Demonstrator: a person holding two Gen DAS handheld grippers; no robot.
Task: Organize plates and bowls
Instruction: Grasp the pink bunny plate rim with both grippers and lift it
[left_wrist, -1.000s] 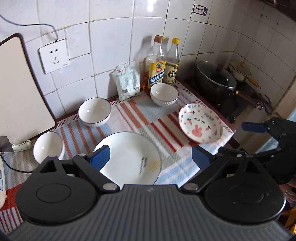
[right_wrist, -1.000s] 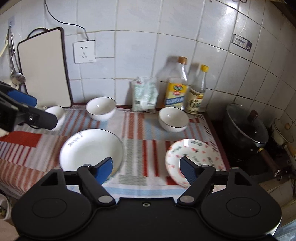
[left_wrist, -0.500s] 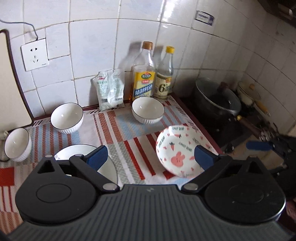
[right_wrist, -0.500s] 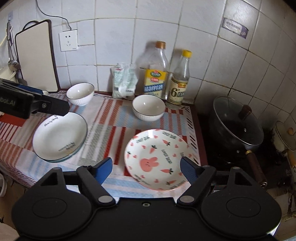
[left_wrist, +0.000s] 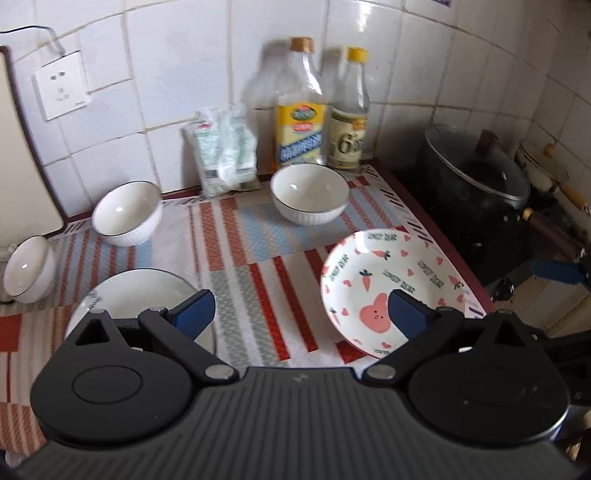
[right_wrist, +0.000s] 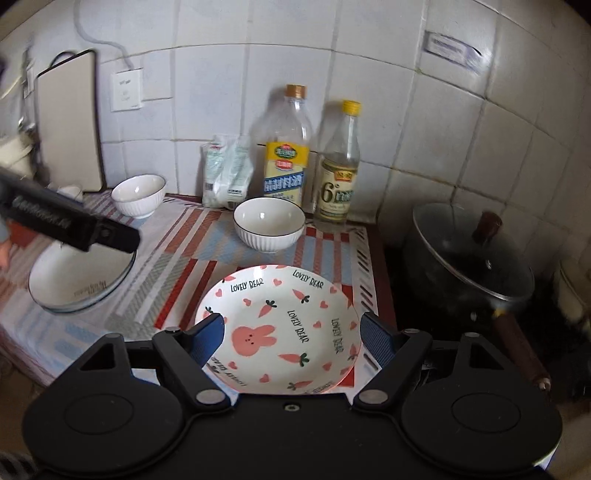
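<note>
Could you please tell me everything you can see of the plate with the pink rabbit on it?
The rabbit plate is a round, shallow, glossy white dish, ceramic by its look, printed with a pink rabbit, carrots, hearts and "LOVELY BEAR". It lies face up and empty on the striped cloth near the stove-side edge. The open right gripper frames it; whether the fingers touch the rim is unclear.

The near rim of the bunny plate (right_wrist: 280, 328) is hidden behind the right gripper's body. The white plate (left_wrist: 136, 295) is half covered by the left gripper (left_wrist: 299, 314). The bottle labels (right_wrist: 286, 173) are too blurred to read. The cutting board (left_wrist: 22, 177) runs off the left edge.
</note>
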